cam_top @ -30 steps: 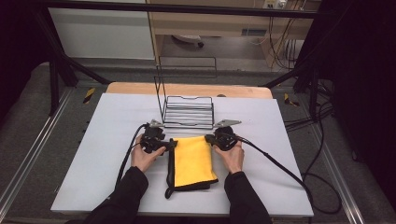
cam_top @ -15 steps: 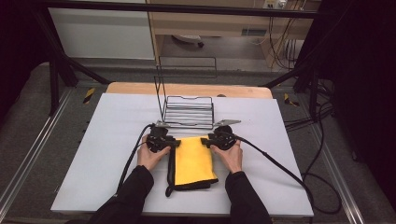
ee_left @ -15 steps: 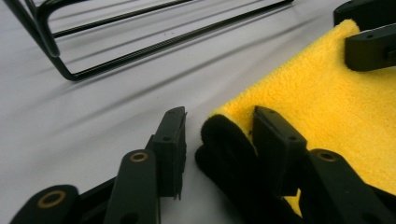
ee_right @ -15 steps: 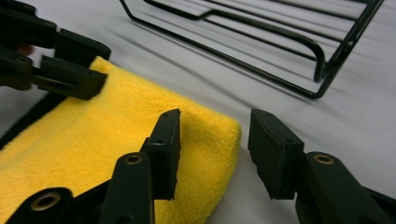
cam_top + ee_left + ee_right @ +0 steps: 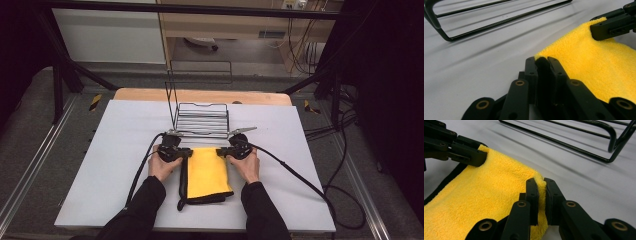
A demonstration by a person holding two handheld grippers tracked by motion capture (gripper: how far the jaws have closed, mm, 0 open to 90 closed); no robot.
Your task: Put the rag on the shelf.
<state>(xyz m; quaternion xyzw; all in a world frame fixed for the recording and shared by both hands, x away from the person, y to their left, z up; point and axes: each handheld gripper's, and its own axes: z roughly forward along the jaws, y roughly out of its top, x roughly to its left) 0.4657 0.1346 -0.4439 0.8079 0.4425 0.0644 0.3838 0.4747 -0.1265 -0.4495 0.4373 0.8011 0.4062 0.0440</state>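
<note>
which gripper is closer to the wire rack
Left. The left gripper sits just below the wire rack's near left corner; the right gripper is right of its near right corner, slightly farther.

I see left gripper [image 5: 186,153] lower centre, jaws just closed, pinching | right gripper [image 5: 223,151] beside it, jaws clamped | both forearms enter from bottom edge

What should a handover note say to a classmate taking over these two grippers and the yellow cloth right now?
Left gripper: jaws just closed, shut on the far left corner of the yellow cloth.
Right gripper: shut on the far right corner.
The cloth lies folded on the white table, just in front of the black wire rack, apart from it.
Done: both far corners gripped.
Left: probably lifting the cloth, perhaps toward the rack.
</note>
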